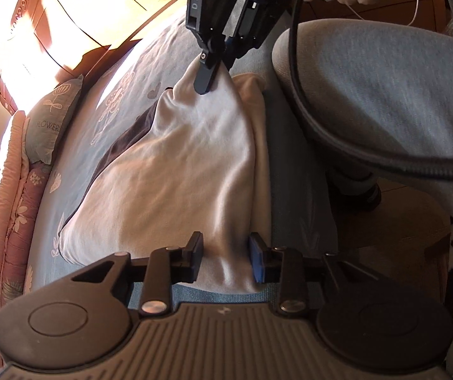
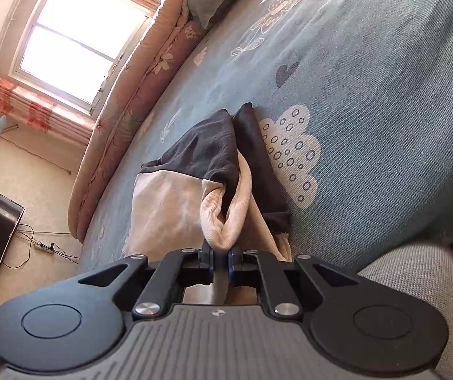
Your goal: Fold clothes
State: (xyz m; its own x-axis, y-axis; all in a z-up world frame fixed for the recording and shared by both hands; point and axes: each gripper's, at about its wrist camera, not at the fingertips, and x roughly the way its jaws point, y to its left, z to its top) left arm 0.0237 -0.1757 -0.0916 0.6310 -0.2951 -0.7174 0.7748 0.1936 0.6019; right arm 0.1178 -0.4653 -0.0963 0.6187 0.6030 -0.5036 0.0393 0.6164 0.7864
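**Cream-and-dark garment pinched at one end on the bed**

The soft cream garment [image 1: 175,171] with dark panels lies on the woven blue bed [image 2: 385,110]. The right tool [image 2: 221,258] is clenched on its ribbed cream edge. The left tool [image 1: 225,261] is released, its fingers astride the cloth. A pillow [image 1: 47,123] reads "FLOWERS".
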